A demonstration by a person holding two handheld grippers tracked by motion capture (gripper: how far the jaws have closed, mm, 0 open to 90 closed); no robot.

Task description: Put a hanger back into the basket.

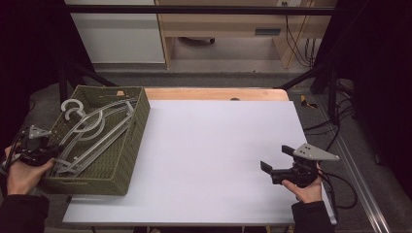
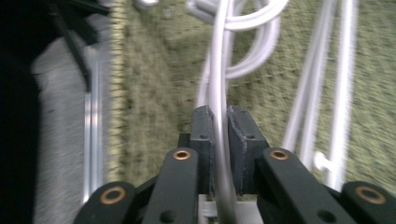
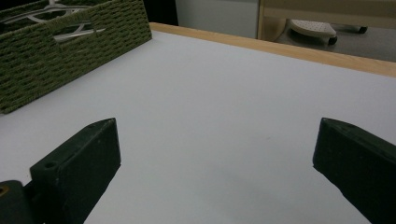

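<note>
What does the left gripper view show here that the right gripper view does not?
The left gripper view alone shows a grip: the left gripper's fingers are shut on a pale hanger inside the basket, with more hangers lying on the woven floor.

The right gripper view alone shows the right gripper with its fingers wide apart and holding nothing, above the white tabletop, plus the table's wooden far edge.

Both share the green woven basket and pale hangers in it.
</note>
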